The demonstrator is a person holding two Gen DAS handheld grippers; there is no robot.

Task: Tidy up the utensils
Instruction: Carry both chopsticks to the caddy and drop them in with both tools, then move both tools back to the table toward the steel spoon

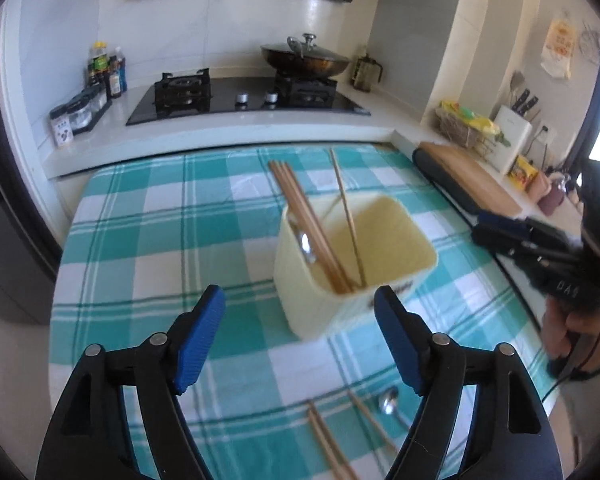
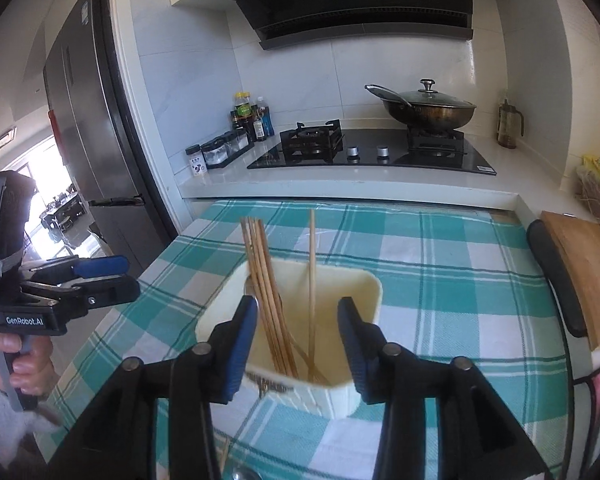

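A pale yellow utensil holder (image 1: 320,316) (image 2: 366,286) stands on the green checked cloth (image 1: 160,232). Inside it lean several wooden chopsticks (image 1: 300,208) (image 2: 262,276) and a metal spoon (image 1: 306,244). My left gripper (image 1: 300,292) is open, its blue pads wide apart above the cloth just in front of the holder. Under it lie loose chopsticks (image 1: 324,432) and a spoon (image 1: 388,400). My right gripper (image 2: 298,302) is open too, with its jaws over the holder's near rim and touching nothing. Each gripper shows at the edge of the other's view, held by a hand.
Behind the cloth a raised white counter carries a gas hob (image 1: 244,96) with a lidded wok (image 1: 304,60) and condiment bottles (image 1: 108,68). A wooden cutting board (image 2: 584,276) lies to the right, and a refrigerator (image 2: 84,128) stands to the left.
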